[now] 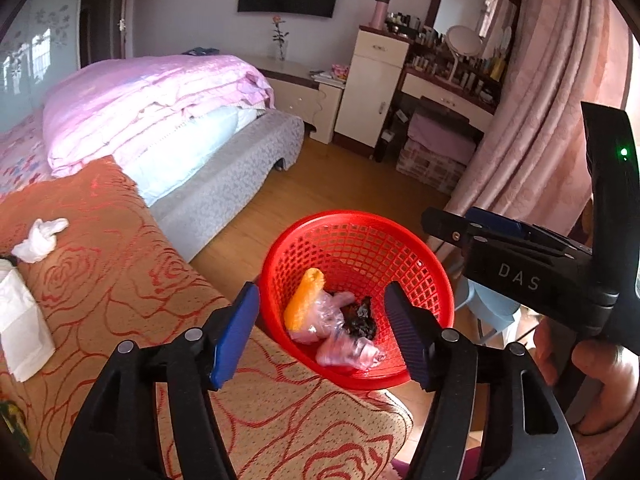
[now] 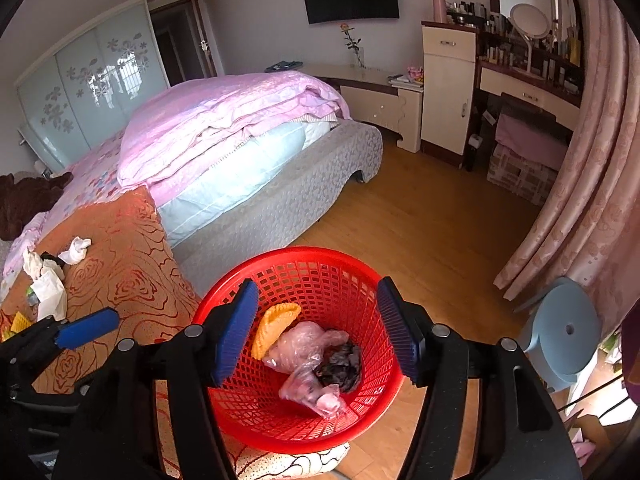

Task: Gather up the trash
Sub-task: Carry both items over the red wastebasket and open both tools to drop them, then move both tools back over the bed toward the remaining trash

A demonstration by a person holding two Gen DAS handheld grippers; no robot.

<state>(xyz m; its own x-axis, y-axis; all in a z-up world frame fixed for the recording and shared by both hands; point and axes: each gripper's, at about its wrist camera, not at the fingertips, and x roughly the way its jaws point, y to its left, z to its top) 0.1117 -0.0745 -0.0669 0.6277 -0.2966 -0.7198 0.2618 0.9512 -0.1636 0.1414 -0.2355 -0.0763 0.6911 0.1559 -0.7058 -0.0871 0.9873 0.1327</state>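
Note:
A red mesh basket [image 1: 372,228] [image 2: 328,256] stands on the floor beside the orange rose-patterned blanket [image 1: 120,280] [image 2: 120,264]. Inside lie an orange peel-like piece [image 1: 304,300] [image 2: 276,324], crumpled clear plastic [image 1: 340,344] [image 2: 304,352] and a black wrapper [image 1: 362,316] [image 2: 340,368]. My left gripper [image 1: 324,332] is open and empty above the basket. My right gripper [image 2: 316,328] is open and empty over the basket; its body shows in the left wrist view [image 1: 520,264]. White crumpled tissues [image 1: 40,238] [image 2: 74,250] and white paper [image 1: 20,320] [image 2: 50,292] lie on the blanket.
A bed with a folded pink quilt [image 1: 152,100] [image 2: 224,116] lies behind. A wooden floor [image 2: 420,220] runs to a dresser with cosmetics [image 1: 452,68] [image 2: 520,60]. Pink curtains [image 2: 592,160] hang on the right, with a blue stool [image 2: 560,332] below them.

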